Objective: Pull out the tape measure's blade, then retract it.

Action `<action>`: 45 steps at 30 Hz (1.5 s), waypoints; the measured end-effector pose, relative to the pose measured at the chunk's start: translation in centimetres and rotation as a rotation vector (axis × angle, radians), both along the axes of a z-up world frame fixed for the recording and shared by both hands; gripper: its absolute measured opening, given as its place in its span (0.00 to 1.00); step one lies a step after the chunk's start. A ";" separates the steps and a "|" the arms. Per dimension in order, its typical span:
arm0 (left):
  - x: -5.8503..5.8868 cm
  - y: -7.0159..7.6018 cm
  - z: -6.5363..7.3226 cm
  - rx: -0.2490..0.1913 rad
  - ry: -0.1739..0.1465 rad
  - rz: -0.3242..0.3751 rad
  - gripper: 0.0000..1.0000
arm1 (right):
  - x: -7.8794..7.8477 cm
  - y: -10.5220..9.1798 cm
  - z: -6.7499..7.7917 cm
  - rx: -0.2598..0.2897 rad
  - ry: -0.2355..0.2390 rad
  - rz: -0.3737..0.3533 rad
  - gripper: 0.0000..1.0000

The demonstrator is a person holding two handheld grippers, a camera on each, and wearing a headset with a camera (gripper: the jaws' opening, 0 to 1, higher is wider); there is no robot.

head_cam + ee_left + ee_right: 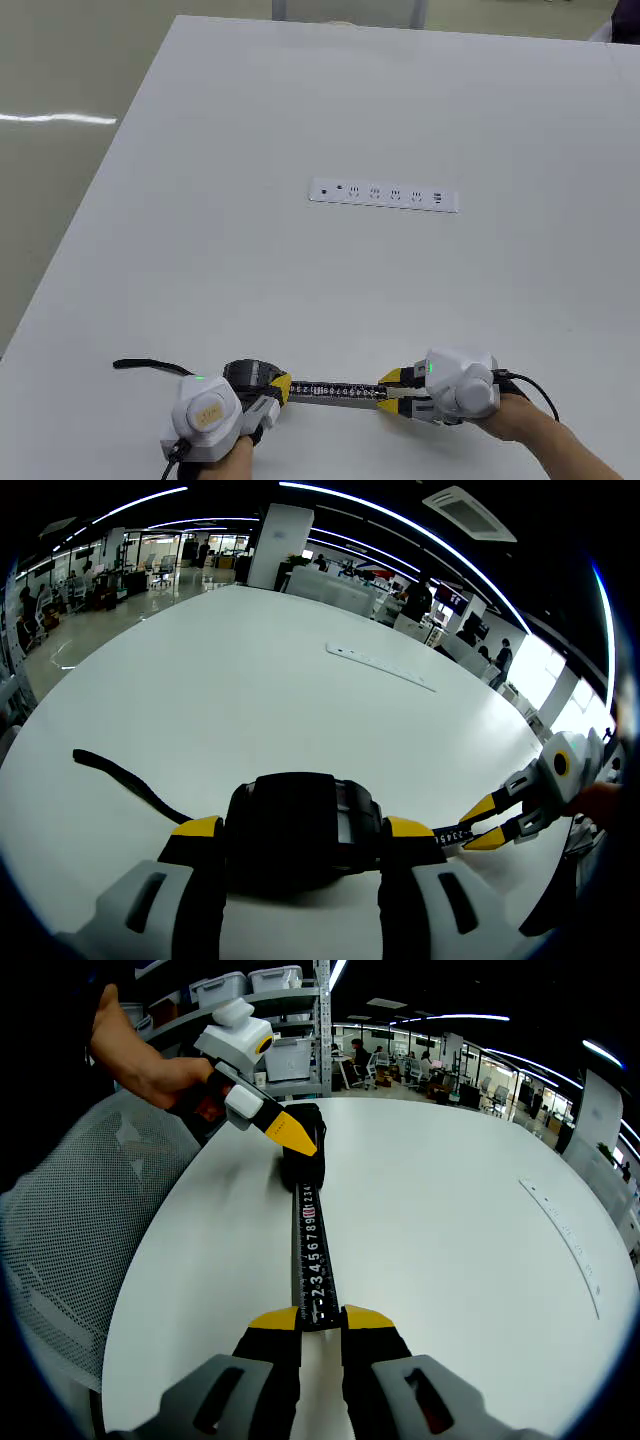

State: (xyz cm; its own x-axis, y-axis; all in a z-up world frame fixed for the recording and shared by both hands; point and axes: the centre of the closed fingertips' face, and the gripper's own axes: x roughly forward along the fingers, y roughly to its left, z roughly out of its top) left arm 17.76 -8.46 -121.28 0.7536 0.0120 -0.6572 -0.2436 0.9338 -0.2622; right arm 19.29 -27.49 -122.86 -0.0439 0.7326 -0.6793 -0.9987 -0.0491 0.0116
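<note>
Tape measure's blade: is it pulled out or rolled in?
Pulled out: the black numbered blade stretches from the black round case in the left tongs to the right tongs.

Two hand-held grippers face each other, jaw tips pointing inward.

The left gripper (272,388), held in the left hand (228,462), has its yellow-tipped jaws closed on either side of the tape measure case (300,825). The right gripper (390,391), held in the right hand (515,415) with the forearm running off to the lower right, has its jaws pinched on the end of the blade (313,1250). Both sit level, near each other, tips apart.
</note>
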 end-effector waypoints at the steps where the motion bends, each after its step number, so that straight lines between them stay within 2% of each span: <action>1: 0.0 0.0 0.0 -0.002 0.000 -0.001 0.59 | 0.0 0.0 -0.1 0.000 0.000 0.002 0.13; 45: 0.1 0.0 -0.1 -0.026 -0.001 -0.002 0.59 | -0.2 3.6 -0.1 0.014 -0.007 0.054 0.13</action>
